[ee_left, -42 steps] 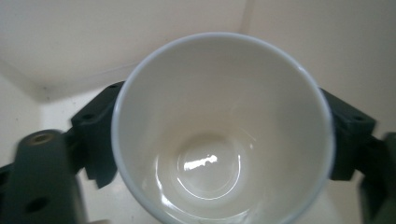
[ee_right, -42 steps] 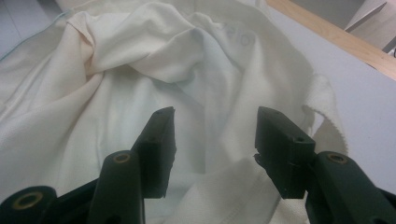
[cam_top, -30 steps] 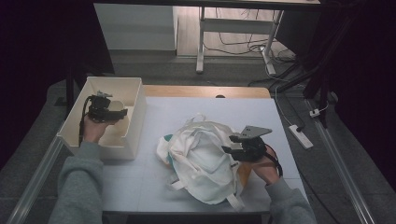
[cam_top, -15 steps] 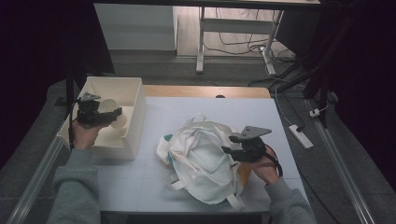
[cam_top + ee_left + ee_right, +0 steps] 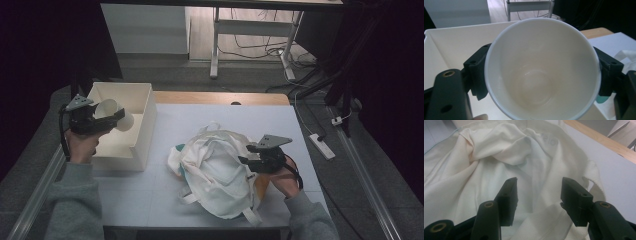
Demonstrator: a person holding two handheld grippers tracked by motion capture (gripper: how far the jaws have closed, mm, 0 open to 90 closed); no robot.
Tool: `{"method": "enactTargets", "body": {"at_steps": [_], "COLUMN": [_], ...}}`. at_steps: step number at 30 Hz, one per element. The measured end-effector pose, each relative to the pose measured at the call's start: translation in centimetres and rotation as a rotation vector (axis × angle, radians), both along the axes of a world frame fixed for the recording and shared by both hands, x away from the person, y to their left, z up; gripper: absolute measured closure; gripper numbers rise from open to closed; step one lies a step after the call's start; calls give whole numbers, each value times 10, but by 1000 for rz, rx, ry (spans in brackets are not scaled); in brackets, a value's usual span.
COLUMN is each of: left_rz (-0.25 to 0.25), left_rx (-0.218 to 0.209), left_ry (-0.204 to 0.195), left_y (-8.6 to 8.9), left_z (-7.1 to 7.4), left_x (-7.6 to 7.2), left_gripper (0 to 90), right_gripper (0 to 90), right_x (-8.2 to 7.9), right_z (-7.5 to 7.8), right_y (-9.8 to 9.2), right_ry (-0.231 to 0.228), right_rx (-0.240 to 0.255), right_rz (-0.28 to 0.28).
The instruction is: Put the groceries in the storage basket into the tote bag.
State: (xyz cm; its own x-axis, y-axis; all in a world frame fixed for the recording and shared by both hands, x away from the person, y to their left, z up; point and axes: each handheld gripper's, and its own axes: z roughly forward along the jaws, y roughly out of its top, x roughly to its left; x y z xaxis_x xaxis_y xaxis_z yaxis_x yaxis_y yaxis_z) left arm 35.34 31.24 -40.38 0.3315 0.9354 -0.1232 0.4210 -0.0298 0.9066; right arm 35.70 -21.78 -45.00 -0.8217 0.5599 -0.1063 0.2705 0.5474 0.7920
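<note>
step: lifting white paper cup (image 5: 114, 113) out of white bin (image 5: 141, 131), upper left | left gripper (image 5: 102, 120): clamping cup sides, keep squeeze gentle | right gripper (image 5: 248, 154): half open, holding nothing, hovering over cream cloth bag (image 5: 215, 172)

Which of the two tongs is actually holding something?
The left tongs, raised over the white bin, clamp a white paper cup. The right tongs stand open over the cream cloth bag.

The cup (image 5: 116, 114) sits between the jaws of the left gripper (image 5: 107, 120), above the box (image 5: 142, 127). The bag (image 5: 215, 175) lies on the table (image 5: 200, 112) just ahead of and beneath the right gripper (image 5: 245, 155), right of the box.
</note>
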Motion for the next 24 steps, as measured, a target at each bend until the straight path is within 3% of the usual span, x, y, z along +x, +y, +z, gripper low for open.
{"method": "enactTargets", "body": {"at_steps": [13, 24], "left_rz": [-84, -221], "left_rx": [-146, -190], "left_ry": [-91, -120], "left_y": [-5, -39], "left_z": [21, 36], "left_x": [-16, -22], "left_gripper": [195, 194], "right_gripper": [472, 471], "right_x": [1, 1], "right_z": [-1, -1], "right_y": [0, 1], "right_ry": [-1, -1], "right_rx": [-8, -11], "right_rz": [-2, -2]}}
